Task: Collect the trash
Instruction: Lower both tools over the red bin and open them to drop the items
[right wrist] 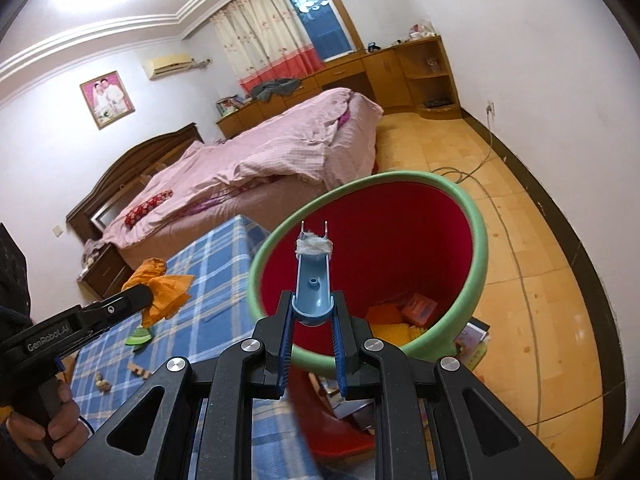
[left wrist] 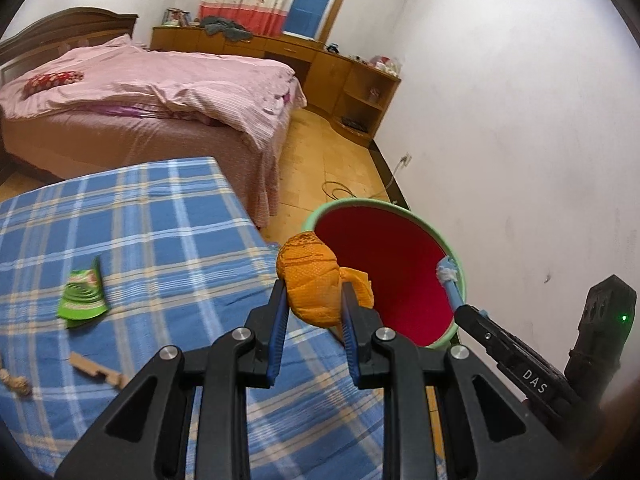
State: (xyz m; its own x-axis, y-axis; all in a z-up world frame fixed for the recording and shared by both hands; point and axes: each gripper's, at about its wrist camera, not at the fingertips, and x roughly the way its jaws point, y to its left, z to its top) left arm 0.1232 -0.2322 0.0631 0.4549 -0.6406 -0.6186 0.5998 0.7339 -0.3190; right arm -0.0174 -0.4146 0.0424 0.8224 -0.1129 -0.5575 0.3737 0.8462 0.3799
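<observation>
At the blue plaid table's edge (left wrist: 224, 200), the green-rimmed red bin (right wrist: 478, 240) gapes; left gripper (left wrist: 314, 292) pinches crumpled orange cloth (left wrist: 316, 280), right gripper (right wrist: 312, 312) pinches a lint-tipped blue plastic piece (right wrist: 312, 276).

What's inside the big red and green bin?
At the bottom of the bin lie an orange box and something yellow. The right gripper and its blue plastic piece cover part of the bottom, so anything under there is hidden.
</observation>
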